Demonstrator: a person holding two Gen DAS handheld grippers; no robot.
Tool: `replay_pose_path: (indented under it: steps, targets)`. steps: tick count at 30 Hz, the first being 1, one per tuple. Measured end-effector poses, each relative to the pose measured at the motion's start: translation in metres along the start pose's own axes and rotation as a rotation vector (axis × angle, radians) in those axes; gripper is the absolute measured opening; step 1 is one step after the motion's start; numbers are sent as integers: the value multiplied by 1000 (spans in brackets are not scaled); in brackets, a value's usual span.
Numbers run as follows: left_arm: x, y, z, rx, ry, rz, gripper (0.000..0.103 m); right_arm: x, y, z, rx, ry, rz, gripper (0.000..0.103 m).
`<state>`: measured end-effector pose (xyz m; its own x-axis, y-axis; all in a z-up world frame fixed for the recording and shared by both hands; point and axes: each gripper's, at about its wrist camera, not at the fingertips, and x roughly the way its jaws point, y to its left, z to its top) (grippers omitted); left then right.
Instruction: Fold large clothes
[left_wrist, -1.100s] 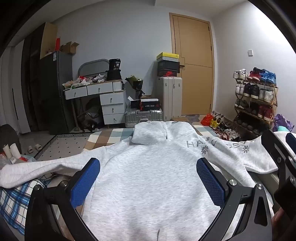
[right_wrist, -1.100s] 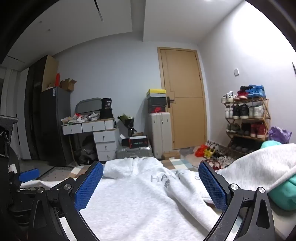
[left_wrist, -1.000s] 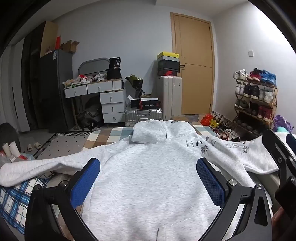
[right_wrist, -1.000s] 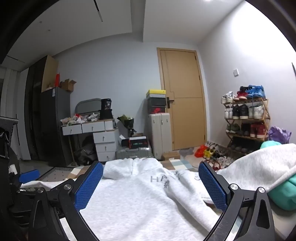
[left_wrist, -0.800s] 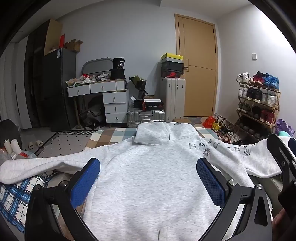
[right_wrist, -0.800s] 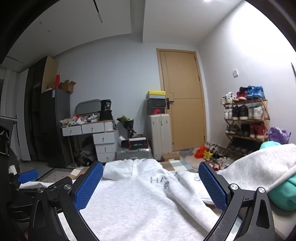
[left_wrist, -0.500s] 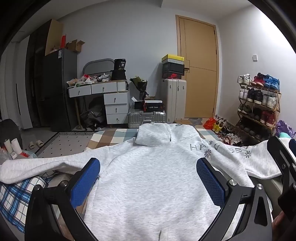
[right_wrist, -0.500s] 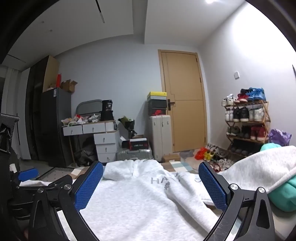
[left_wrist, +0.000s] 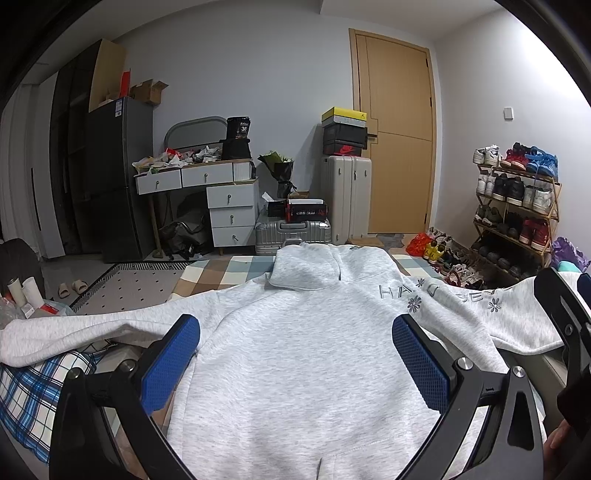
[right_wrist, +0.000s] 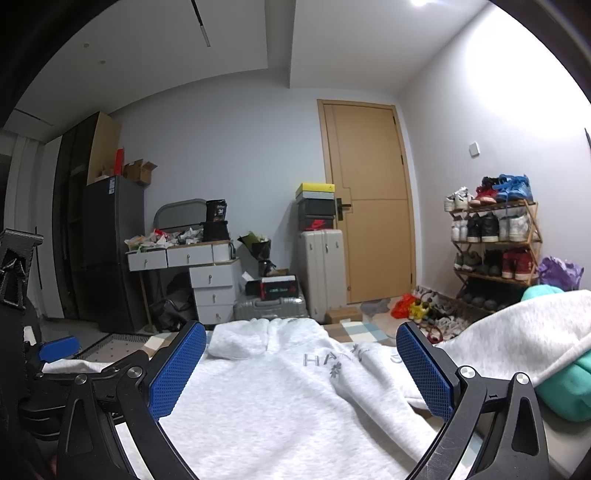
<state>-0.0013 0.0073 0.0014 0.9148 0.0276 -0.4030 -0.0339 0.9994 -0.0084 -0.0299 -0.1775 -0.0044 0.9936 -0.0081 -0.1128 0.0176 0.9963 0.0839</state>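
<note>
My left hand-held gripper (left_wrist: 295, 360) is spread wide with nothing between its blue pads (left_wrist: 170, 363), hovering over the lower back of the grey hoodie (left_wrist: 303, 354). The hoodie lies flat straight ahead of it, hood (left_wrist: 314, 267) at the far end, one sleeve (left_wrist: 74, 332) stretched out to the left over a blue checked cloth (left_wrist: 29, 391). My right hand-held gripper (right_wrist: 301, 369) is also spread and empty, low over the same hoodie (right_wrist: 280, 398); to its right the other sleeve (right_wrist: 517, 332) is draped over a teal cushion (right_wrist: 565, 384). Beyond both, I see a white drawer desk (left_wrist: 221, 199), suitcases (left_wrist: 345, 195), a wooden door (left_wrist: 395, 129) and a shoe rack (left_wrist: 517, 206).
</note>
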Motion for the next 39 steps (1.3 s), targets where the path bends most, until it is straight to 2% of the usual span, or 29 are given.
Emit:
replay_pose_path:
  steps: [39]
  targets:
    - [1, -1, -5, 11, -11, 11, 102, 3, 4, -5, -4, 24, 8, 103]
